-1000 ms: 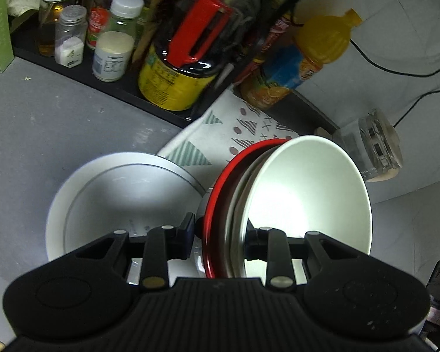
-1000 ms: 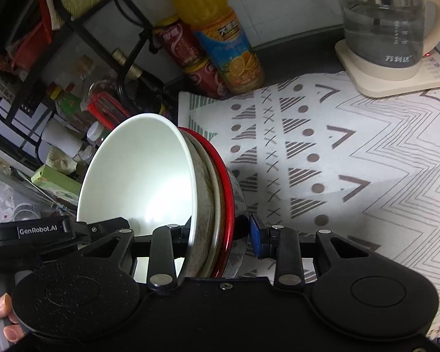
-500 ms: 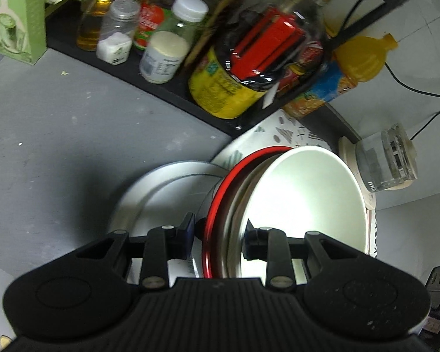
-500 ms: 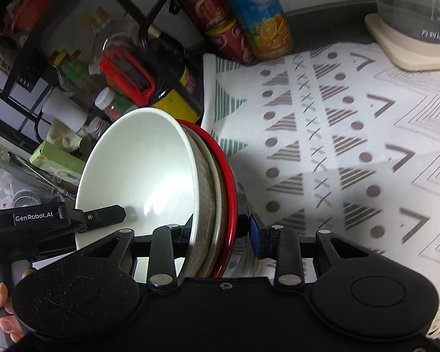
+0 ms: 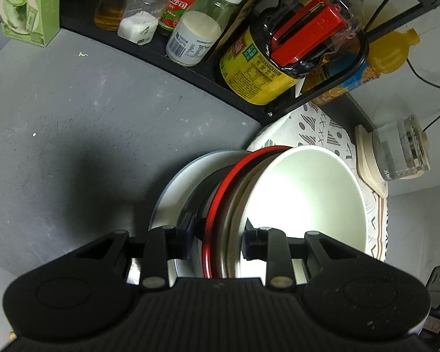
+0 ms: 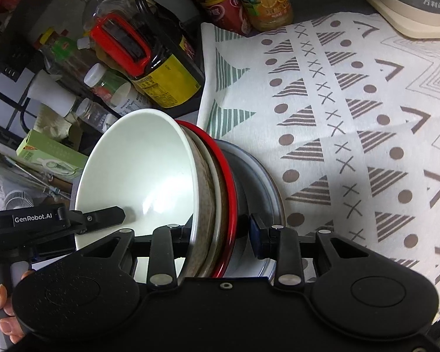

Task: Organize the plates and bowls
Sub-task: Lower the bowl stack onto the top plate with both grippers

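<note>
Surface: I see a grey counter (image 5: 102, 135) with a patterned cloth (image 6: 352, 123) spread beside it, a black rack (image 5: 190, 67) of bottles and jars at the back, and a glass kettle (image 5: 402, 149) well off to the side.
Stack: the bowls are nested, a white bowl (image 5: 305, 199) innermost, a speckled one around it, and a red-rimmed bowl (image 5: 220, 211) outermost. I hold them tipped on edge, so the rims face sideways.
Left gripper (image 5: 220, 243): I have it clamped across the stacked rims, one finger against the red outside, the other inside the white bowl.
Right gripper (image 6: 220, 231): clamped the same way on the opposite side of the stack; pinching all the rims together keeps the nest from sliding apart.
Plate: a grey-rimmed plate (image 5: 173, 196) sits just behind the stack, at the cloth's edge; I cannot tell whether the stack touches it.
Why two grips: I judge the nest too heavy and slippery for one pinch.
Next, my guess: lower the bowls flat onto the plate, easing the tilt out slowly.
</note>
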The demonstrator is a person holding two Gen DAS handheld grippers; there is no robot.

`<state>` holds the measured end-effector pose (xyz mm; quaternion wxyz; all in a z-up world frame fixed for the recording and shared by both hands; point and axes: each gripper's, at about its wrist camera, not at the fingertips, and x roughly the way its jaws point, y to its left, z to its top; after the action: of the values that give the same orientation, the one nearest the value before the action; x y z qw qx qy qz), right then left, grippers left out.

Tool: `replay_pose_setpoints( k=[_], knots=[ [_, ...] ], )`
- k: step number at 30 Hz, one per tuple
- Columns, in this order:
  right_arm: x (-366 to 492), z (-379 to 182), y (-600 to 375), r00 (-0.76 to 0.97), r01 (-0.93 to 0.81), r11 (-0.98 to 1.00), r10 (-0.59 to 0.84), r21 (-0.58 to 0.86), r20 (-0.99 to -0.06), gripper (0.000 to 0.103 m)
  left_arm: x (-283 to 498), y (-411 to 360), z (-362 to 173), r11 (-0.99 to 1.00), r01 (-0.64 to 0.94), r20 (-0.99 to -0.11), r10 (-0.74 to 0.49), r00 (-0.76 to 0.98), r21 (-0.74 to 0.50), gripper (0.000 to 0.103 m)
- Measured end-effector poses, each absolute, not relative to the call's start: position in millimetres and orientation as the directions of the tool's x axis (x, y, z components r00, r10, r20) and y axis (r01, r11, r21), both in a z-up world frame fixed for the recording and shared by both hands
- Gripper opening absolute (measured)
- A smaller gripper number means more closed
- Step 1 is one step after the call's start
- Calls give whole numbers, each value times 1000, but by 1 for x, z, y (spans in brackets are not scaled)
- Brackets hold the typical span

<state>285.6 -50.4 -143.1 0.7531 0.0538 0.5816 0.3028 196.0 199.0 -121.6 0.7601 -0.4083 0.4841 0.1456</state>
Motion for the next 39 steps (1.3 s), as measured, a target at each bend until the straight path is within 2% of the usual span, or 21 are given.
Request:
replay_pose_setpoints(
  k=[22, 27, 32, 35, 39],
  knots=[
    [288, -144, -49, 200, -334, 845, 496, 417, -845, 33, 206, 199, -124, 651, -578, -843, -188, 505, -492, 29],
    [288, -141, -47, 204, -345, 843, 497, 413, -843, 38, 205, 201, -125, 645, -571, -835, -202, 512, -507, 30],
    [287, -133, -46, 230, -345, 837, 515, 426, -826, 49, 203, 202, -119, 660, -551, -826, -200, 526, -511, 31],
    [282, -130, -44, 242, -345, 844, 503, 411, -830, 52, 204, 203, -114, 678, -542, -831, -191, 522, -497, 33],
    [275, -122, -44, 264, -333, 849, 501, 410, -824, 61, 204, 204, -105, 701, -535, -839, -169, 518, -471, 45]
  ],
)
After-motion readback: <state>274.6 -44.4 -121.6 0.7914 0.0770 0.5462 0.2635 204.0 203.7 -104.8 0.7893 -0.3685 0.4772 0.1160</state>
